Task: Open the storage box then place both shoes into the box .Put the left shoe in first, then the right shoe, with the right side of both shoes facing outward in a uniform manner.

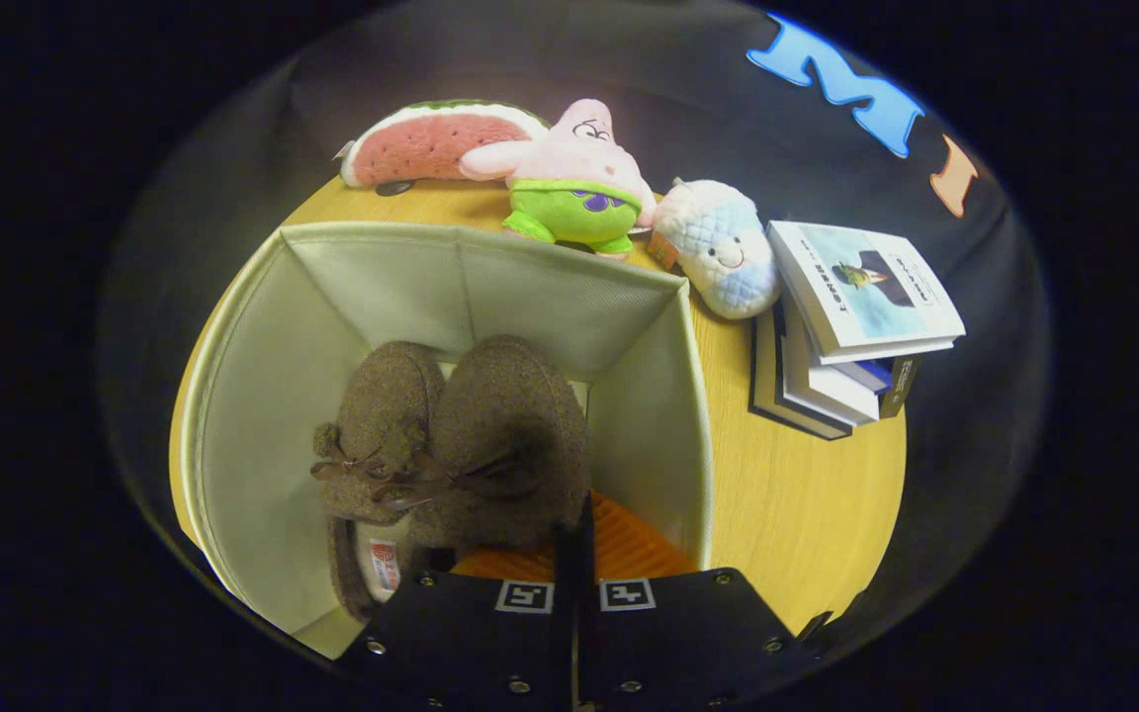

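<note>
jaws (574, 534) closed, gripping nothing | 2 shoes (505, 435) in 1 box (263, 396) | 3 plush toys (574, 178)

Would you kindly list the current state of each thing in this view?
Storage box: open, holding both shoes.
Left-hand shoe: inside the box, lying against the other shoe.
Right-hand shoe: inside the box, just ahead of the tongs.
Tongs: fingers closed together, pinching the right-hand shoe's rim.
Book stack: closed, piled beside the box.
</note>
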